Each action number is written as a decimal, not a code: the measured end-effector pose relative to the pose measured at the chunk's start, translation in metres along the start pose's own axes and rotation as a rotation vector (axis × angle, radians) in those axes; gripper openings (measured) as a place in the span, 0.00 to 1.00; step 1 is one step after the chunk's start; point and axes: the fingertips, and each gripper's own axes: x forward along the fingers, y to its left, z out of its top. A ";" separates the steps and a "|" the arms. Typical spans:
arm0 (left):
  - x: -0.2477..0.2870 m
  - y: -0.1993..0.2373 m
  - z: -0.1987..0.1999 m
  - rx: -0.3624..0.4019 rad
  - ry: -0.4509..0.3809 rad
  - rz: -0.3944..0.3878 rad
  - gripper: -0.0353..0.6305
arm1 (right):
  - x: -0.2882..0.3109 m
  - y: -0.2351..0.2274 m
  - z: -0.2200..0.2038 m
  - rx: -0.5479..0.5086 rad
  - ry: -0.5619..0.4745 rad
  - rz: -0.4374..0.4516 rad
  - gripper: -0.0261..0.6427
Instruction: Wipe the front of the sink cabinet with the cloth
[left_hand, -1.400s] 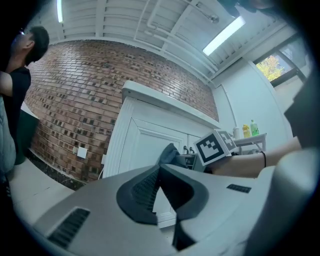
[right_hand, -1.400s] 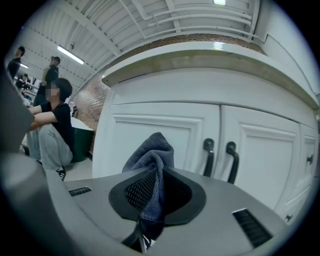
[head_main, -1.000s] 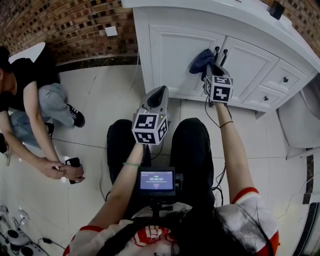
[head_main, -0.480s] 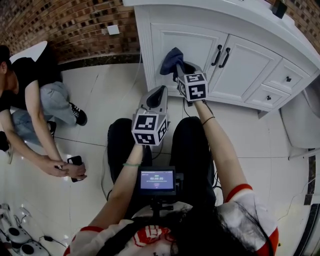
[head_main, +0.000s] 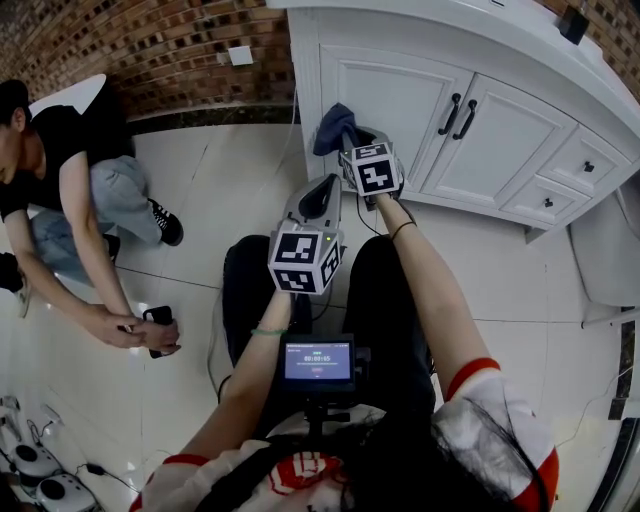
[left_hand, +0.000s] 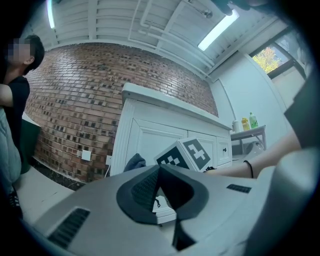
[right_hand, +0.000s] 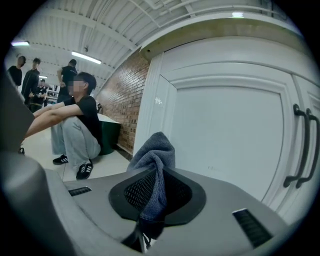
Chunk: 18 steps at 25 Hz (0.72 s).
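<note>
The white sink cabinet (head_main: 400, 100) stands ahead, with two panelled doors and black handles (head_main: 458, 116). My right gripper (head_main: 345, 135) is shut on a dark blue cloth (head_main: 335, 125), which is held against the lower left part of the left door (right_hand: 225, 140). In the right gripper view the cloth (right_hand: 155, 165) bunches up out of the jaws. My left gripper (head_main: 318, 195) is shut with nothing in it, held low over my knees, short of the cabinet (left_hand: 150, 145).
A person (head_main: 70, 200) crouches on the tiled floor at the left with a phone (head_main: 155, 320). A brick wall (head_main: 150, 50) runs behind. Drawers (head_main: 575, 165) are on the cabinet's right. A white fixture (head_main: 605, 250) sits far right. Cables and devices (head_main: 40, 470) lie bottom left.
My right gripper has carried the cloth leftward across the cabinet front, from the door handles to the left door's lower left. The left gripper has stayed put.
</note>
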 end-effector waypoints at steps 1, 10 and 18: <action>0.000 0.001 0.000 0.001 0.001 -0.001 0.09 | -0.001 -0.005 -0.003 0.001 0.000 -0.008 0.12; 0.004 0.000 0.000 0.004 -0.009 -0.003 0.09 | -0.050 -0.094 -0.047 0.002 0.070 -0.157 0.12; 0.008 -0.008 0.001 0.013 -0.014 -0.012 0.09 | -0.112 -0.173 -0.099 0.053 0.148 -0.305 0.12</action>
